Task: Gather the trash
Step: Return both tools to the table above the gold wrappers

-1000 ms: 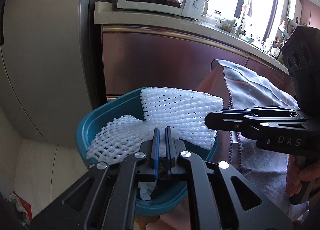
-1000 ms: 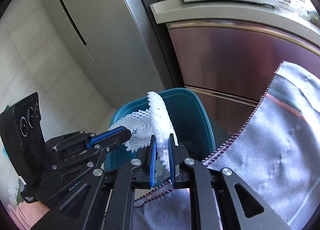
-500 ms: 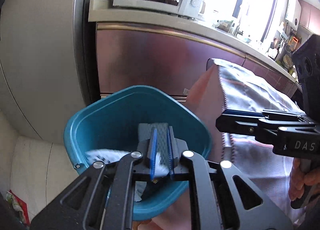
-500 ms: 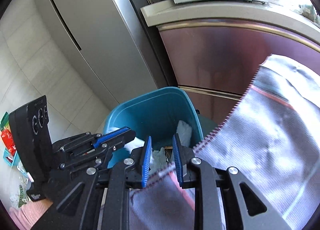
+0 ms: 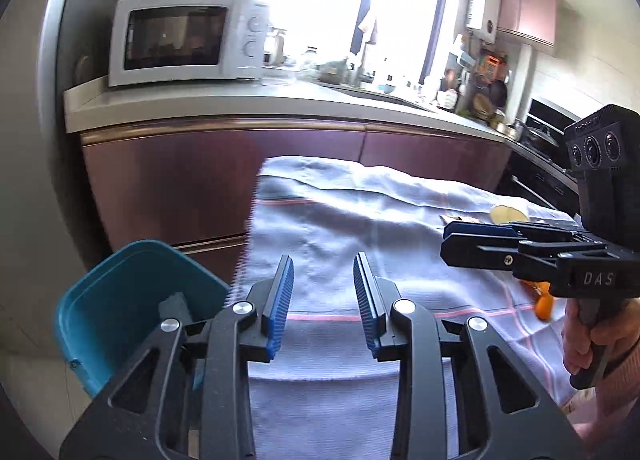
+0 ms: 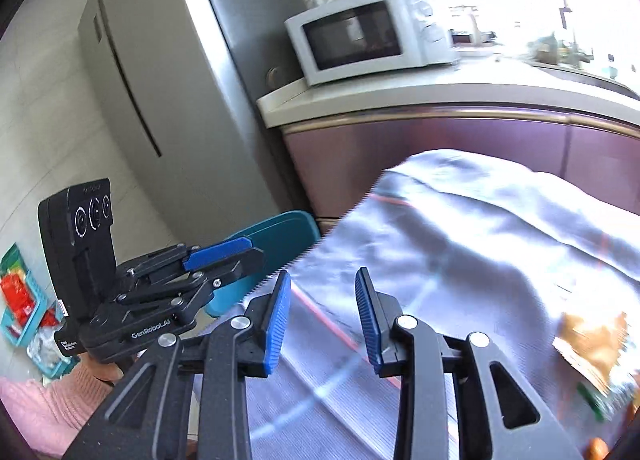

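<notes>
left wrist view: your left hand-held gripper (image 5: 323,292) hangs over the near part of the cloth-covered tabletop (image 5: 328,227), its blue pads parted a moderate way with nothing between them; the jaws have just been opening, and they look sized for a small scrap, not spread wide. the teal bin (image 5: 120,300) sits low to this gripper's left, just off the tabletop's edge, probably placed there so a short swing carries each piece over its rim. what lies inside it you cannot tell from here. to the right of this gripper your right hand-held gripper (image 5: 460,238) reaches out over the cloth, and just under and beyond it lies what is left to collect: an orange scrap (image 5: 545,306) close beneath its body, and a pale round piece (image 5: 508,213) with a flat wrapper (image 5: 454,218) beside it further back. in the right wrist view that gripper (image 6: 322,310) is likewise partly open and empty, its jaws also having just been opening, and a blurred orange-and-green packet (image 6: 592,356) lies on the cloth to its right. both grippers empty and over the cloth suggests you are between loads; the next pick most likely belongs to the right one, since the trash lies on its side.
</notes>
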A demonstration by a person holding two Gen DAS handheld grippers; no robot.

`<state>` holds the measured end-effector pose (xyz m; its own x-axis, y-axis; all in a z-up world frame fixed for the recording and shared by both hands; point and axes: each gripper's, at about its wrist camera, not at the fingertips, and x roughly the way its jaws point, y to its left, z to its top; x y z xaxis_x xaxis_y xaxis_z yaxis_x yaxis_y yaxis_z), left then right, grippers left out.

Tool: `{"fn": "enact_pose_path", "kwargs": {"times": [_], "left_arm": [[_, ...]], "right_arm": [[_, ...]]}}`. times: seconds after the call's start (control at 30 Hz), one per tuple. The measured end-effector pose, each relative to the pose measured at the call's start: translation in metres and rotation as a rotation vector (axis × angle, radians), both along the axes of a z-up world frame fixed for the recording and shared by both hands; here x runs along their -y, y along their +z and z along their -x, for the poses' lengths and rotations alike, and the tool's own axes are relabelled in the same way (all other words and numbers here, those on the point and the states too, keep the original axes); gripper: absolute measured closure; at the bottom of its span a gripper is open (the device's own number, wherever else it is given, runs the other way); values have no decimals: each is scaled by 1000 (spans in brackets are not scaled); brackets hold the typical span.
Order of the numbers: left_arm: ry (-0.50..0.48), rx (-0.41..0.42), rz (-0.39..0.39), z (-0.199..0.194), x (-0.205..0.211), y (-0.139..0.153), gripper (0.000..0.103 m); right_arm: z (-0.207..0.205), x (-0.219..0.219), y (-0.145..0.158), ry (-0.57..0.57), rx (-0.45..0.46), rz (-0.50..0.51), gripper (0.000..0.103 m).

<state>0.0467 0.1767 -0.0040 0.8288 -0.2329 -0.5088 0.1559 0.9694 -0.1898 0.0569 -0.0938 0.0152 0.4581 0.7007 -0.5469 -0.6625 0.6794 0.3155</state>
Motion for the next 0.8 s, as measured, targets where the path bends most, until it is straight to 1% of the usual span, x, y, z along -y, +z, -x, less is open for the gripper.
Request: {"fn": "enact_pose_path", "kwargs": {"times": [0.1,0.2,0.27,0.37,0.5,0.63,0.7,0.8], "left_arm": [[-81,-7,5,-8,35,0,70],[-144,-23,-6,-12,71,-3,70],[-188,-38,-10,-19,93,-5,68],[-242,-75,-3,-26,117,-13,67],[-285,-117,6,-46,145,-20,67],[-321,-141,14,-64,168,-22,64],[-338,-156,13,-75,179,-21,63],[-344,-166,-16,-91,194,-21,60]], "right_arm": [[9,39,1,-81,5,-7,71],[16,79,-2,-174,5,3,71],[16,100,-7,-229,-13,-8,70],[13,129,-15,-308,-35,-16,69],[9,167,-28,-399,-68,-25,69],[-1,186,-41,-449,-107,-33,67],[-7,190,-46,-462,-126,-34,64],[-16,191,-52,-466,-147,-42,62]]}}
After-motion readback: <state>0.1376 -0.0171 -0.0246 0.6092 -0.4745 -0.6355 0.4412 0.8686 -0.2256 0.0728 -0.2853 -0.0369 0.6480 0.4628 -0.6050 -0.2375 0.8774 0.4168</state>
